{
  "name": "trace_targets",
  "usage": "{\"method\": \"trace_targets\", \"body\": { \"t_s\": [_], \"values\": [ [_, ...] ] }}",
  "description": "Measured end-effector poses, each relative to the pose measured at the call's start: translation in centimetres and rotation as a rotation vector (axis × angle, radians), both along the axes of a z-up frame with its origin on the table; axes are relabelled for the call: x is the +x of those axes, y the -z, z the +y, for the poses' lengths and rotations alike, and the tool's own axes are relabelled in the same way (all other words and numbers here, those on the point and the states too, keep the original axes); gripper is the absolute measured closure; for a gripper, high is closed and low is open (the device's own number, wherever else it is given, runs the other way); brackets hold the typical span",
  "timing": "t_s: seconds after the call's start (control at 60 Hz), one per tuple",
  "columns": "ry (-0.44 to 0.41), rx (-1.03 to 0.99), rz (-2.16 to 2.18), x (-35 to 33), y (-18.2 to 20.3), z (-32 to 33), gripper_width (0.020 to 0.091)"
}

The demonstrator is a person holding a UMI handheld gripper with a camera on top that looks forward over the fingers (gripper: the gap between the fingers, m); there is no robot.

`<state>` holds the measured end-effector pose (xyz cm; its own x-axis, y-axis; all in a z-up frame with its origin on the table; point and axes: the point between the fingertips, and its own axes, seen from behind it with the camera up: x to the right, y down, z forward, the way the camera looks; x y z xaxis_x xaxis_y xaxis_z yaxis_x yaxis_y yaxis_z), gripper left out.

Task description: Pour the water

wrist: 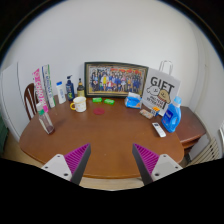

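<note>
My gripper point(111, 152) hovers open over the near edge of a round wooden table point(105, 138), and nothing is between its purple pads point(75, 158). Far beyond the fingers, at the back left, a white mug point(79, 103) stands next to a clear bottle with a blue cap point(69, 90) and a darker bottle point(81, 88). A blue cup point(133, 100) sits at the back right of centre. All of them are well out of the fingers' reach.
A framed group photo point(116, 78) leans against the wall. A white gift bag point(160, 90), a blue box point(173, 118) and a white remote point(159, 130) crowd the right side. Two green lids point(103, 100), a small pink item point(100, 110), upright cards point(44, 88) and a chair point(29, 98) are on the left.
</note>
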<state>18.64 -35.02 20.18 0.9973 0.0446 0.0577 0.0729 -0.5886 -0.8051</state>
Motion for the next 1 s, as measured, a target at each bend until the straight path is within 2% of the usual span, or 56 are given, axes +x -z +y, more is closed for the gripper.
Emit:
{"method": "trace_targets", "body": {
  "t_s": [0.317, 0.65, 0.9, 1.0],
  "values": [
    [-0.071, -0.044, 0.025, -8.8, 3.5, -1.2, 0.0247],
    [-0.143, 0.019, 0.094, -27.3, 6.7, 2.0, 0.0245],
    [-0.122, 0.141, 0.126, -37.7, 9.5, 10.0, 0.0246],
    [-0.064, 0.186, 0.093, -38.3, 11.2, 13.4, 0.0246]
  ]
}}
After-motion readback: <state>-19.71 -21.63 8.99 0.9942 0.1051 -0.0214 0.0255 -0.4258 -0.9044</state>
